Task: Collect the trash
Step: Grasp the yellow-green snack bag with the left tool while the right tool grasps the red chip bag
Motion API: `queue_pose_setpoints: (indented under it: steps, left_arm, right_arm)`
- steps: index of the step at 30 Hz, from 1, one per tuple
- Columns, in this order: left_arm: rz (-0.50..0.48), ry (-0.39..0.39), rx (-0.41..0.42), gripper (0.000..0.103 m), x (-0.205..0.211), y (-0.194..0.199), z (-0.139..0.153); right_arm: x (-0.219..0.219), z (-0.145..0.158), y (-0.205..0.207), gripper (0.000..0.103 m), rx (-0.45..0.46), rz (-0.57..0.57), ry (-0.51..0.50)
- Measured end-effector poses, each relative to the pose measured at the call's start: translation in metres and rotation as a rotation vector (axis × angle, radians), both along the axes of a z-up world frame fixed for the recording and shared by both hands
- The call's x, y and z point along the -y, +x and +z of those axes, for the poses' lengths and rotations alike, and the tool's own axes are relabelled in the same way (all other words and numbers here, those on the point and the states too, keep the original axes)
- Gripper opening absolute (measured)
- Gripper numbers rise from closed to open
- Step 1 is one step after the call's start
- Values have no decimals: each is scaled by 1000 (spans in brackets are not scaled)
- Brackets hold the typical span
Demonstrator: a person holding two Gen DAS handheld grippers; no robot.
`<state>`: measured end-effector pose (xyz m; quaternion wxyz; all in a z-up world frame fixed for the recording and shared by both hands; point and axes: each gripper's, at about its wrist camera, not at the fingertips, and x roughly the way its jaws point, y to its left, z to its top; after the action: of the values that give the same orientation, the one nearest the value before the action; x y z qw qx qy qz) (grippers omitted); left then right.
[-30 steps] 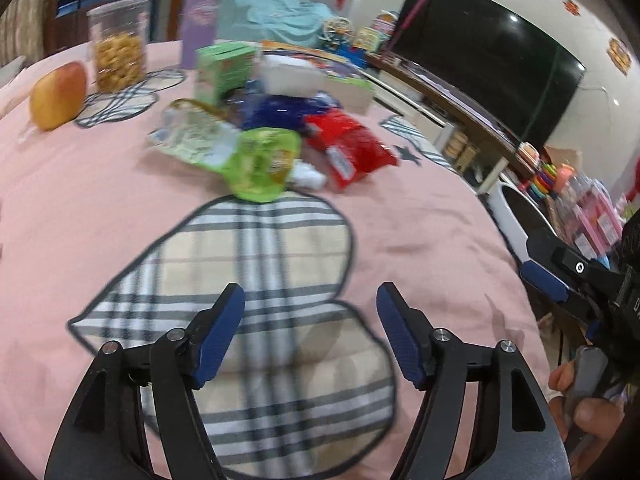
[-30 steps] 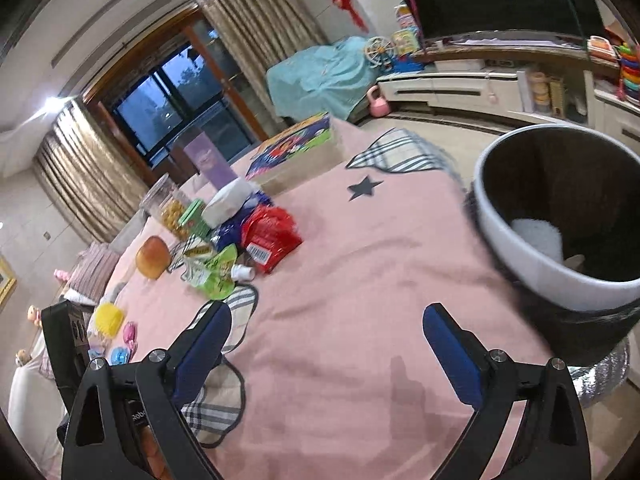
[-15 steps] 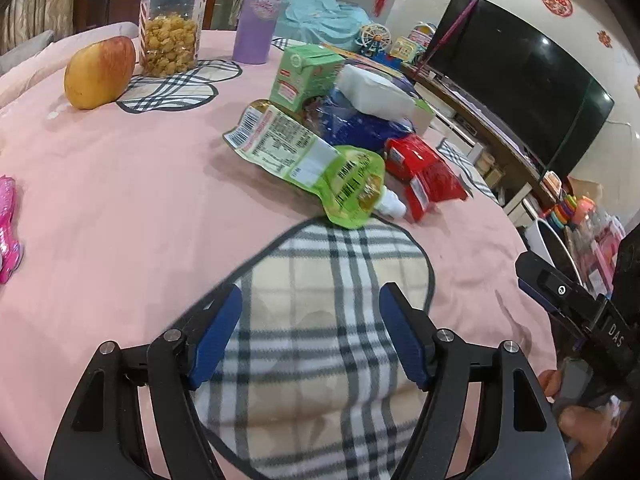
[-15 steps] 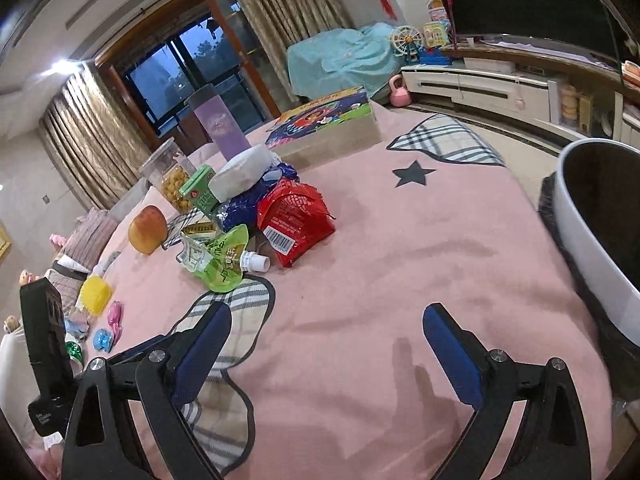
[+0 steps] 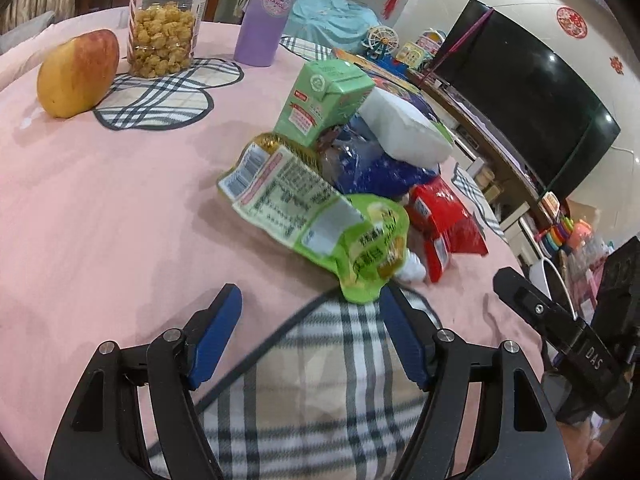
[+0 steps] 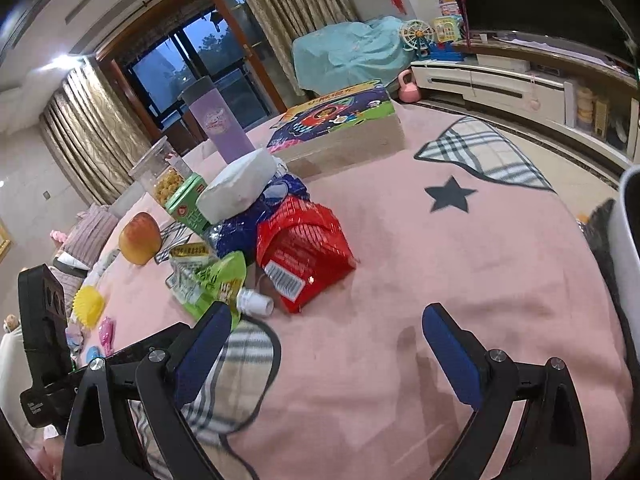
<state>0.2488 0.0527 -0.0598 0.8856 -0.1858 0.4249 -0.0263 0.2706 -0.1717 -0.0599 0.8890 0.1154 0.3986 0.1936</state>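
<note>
Tongs first: the left gripper [image 5: 310, 326] is seen spread wide, nothing between its blue pads, hovering over a plaid heart patch [image 5: 320, 380] on the pink tablecloth [image 5: 100, 220]. Just beyond its tips, at about one o'clock, a green spouted pouch [image 5: 320, 220] lies flat; its long axis runs from ten o'clock to four o'clock in the left wrist view, the white cap [image 5: 410, 270] pointing toward four o'clock, close to the right-hand pad. A red wrapper [image 5: 444, 224] is found beside it at two o'clock, with a blue bag [image 5: 376, 172], a white packet [image 5: 404, 128] and a green carton [image 5: 324, 100] piled behind at twelve to one o'clock. Farther off, at ten and eleven o'clock, an apple [image 5: 78, 72], a snack jar [image 5: 166, 24] and a purple cup [image 5: 268, 12] are set.

The right gripper [image 6: 326, 334] is likewise spread and empty above bare cloth. From it the pouch [image 6: 212, 284] is seen at ten o'clock, its cap [image 6: 256, 302] turned toward three o'clock. A white bin rim [image 6: 630, 224] is cut off at three o'clock.
</note>
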Motion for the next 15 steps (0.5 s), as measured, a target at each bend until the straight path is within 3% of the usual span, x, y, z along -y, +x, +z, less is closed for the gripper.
queue_pose_setpoints:
  steps: [4, 7, 9, 10, 13, 15]
  left_arm:
    - [-7, -3, 7, 73, 0, 11, 0]
    - [-20, -10, 16, 72, 2, 17, -1]
    - [-32, -16, 22, 60, 2, 20, -2]
    - [-42, -20, 20, 50, 3, 22, -4]
    - [-73, -46, 11, 17, 4, 26, -8]
    - [-73, -56, 22, 13, 4, 25, -7]
  right_arm:
    - [-8, -3, 17, 96, -15, 24, 12]
    - [-15, -6, 28, 89, -21, 33, -3]
    - [-19, -11, 36, 78, -36, 36, -11]
    - [-20, -14, 41, 75, -49, 35, -10]
    - [-21, -20, 48, 50, -68, 31, 0]
    - [-22, -20, 50, 32, -71, 30, -3]
